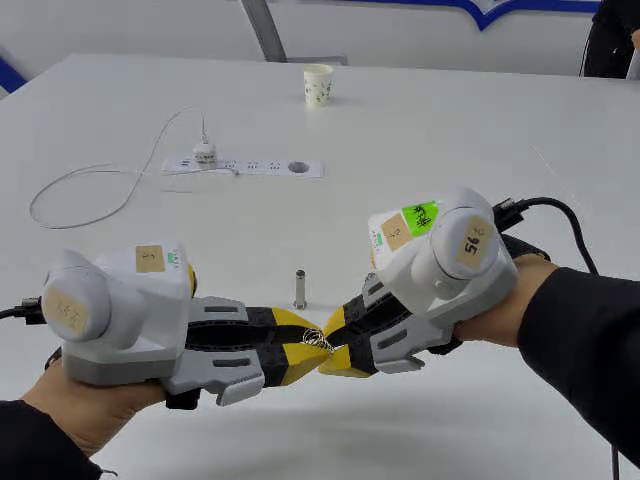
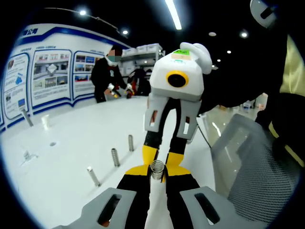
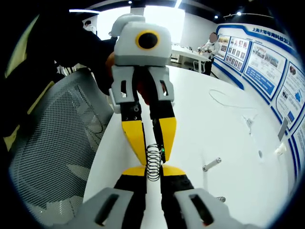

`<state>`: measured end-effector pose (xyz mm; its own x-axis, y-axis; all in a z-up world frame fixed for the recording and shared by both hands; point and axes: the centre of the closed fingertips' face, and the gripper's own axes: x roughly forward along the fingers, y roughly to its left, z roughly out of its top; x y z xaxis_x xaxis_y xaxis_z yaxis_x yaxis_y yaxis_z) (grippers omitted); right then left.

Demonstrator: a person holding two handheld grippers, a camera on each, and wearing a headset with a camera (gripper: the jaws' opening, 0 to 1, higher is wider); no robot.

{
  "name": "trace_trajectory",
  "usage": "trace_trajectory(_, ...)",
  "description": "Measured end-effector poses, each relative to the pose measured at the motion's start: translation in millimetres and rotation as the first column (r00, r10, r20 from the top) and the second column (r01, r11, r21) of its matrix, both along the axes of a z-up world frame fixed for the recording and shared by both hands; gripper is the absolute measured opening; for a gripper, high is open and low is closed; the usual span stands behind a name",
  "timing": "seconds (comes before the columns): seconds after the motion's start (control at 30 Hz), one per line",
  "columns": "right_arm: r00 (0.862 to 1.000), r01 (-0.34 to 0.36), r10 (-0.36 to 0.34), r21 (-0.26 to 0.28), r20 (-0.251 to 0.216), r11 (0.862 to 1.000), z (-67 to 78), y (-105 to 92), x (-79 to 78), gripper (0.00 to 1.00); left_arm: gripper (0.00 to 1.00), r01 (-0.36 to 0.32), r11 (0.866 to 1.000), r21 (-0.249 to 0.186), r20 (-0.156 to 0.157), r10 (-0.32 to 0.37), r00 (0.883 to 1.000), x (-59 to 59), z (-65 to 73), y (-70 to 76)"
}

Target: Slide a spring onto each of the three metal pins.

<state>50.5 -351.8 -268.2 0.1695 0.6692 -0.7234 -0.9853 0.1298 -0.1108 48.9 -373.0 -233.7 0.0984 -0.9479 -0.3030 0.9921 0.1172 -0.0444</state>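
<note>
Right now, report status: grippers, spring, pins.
Left gripper and right gripper tip to tip, both shut on spring. Two pins look sprung, third pin bare. Path to it open.

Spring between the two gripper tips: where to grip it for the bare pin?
Pinch the spring across its coils near one end, coming from the side, at right angles to its axis. It is a hollow coil, so the other end must stay open to drop over the upright bare pin.

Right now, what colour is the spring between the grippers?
Silver metal; the spring shows best in the right gripper view.
</note>
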Motion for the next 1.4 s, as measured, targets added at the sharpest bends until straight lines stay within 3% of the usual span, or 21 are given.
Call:
trace_trajectory(0.9, 1.0, 0.012, -0.013, -0.009, -0.025, 1.0, -6.1, -1.5, -4.6, 0.15, 0.1, 0.007, 1.0, -0.002, -0.012, -0.007, 1.0, -0.4, 1.4, -0.2)
trace_trajectory(1.13, 0.998, 0.057, -0.057, 0.006, -0.03, 0.998, 0.3, -10.2, 0.0, 0.17, 0.1, 0.009, 1.0, 0.015, -0.005, -0.009, 1.0, 1.0, 0.1, 2.3)
trace_trajectory(1.4, 0.992, 0.122, -0.121, 0.025, -0.025, 0.992, 7.0, -28.7, 1.8, 0.21, 0.1, -0.001, 1.0, 0.031, 0.002, 0.001, 1.0, 12.6, 0.5, 9.7)
